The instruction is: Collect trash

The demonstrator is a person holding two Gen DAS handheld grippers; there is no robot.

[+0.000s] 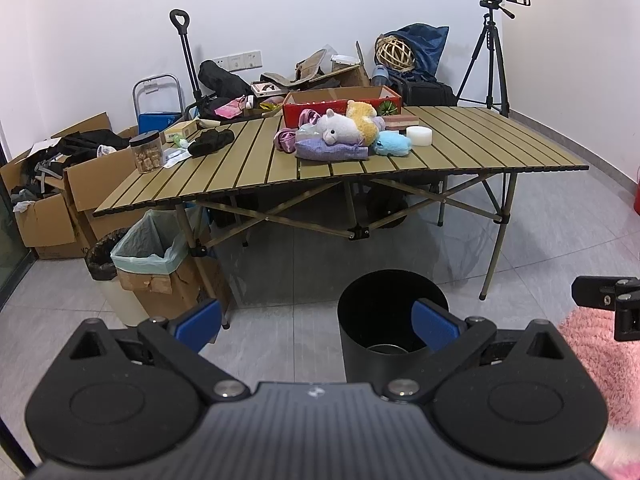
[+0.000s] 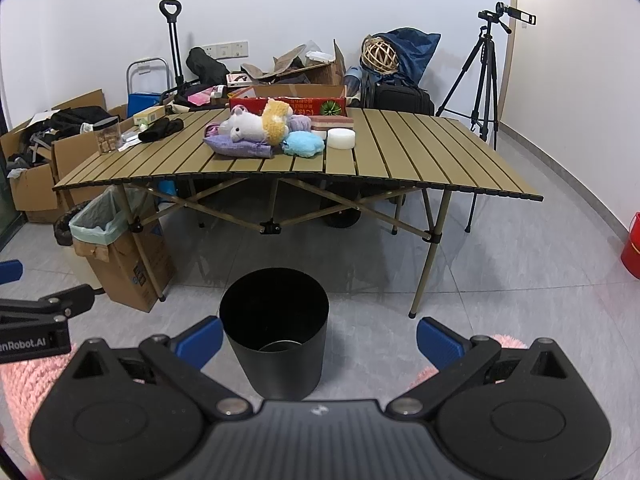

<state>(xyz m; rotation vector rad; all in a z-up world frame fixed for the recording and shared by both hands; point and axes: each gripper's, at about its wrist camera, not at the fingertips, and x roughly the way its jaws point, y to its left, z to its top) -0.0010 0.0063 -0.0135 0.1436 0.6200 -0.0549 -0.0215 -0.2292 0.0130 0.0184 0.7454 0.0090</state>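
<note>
A black round bin (image 1: 390, 320) (image 2: 276, 332) stands on the grey floor in front of the table, with something metallic lying at its bottom. My left gripper (image 1: 318, 326) is open and empty; its right fingertip overlaps the bin's rim in the left wrist view. My right gripper (image 2: 320, 342) is open and empty too, with the bin just beyond its left finger. On the slatted folding table (image 1: 460, 148) (image 2: 400, 148) lie plush toys (image 1: 344, 126) (image 2: 256, 124), a white round foam piece (image 1: 419, 135) (image 2: 341, 138), a black cloth (image 1: 210, 142) (image 2: 160, 129) and a clear jar (image 1: 146, 151) (image 2: 107, 134).
A cardboard box lined with a pale green bag (image 1: 150, 252) (image 2: 100, 224) stands at the table's left leg, beside a black-bagged bin (image 1: 100, 256). Open boxes of clutter (image 1: 44, 184) fill the left wall. A tripod (image 1: 490, 52) (image 2: 484, 76) stands back right. A pink rug (image 1: 600, 360) lies under me; a red bucket (image 2: 631, 244) sits right.
</note>
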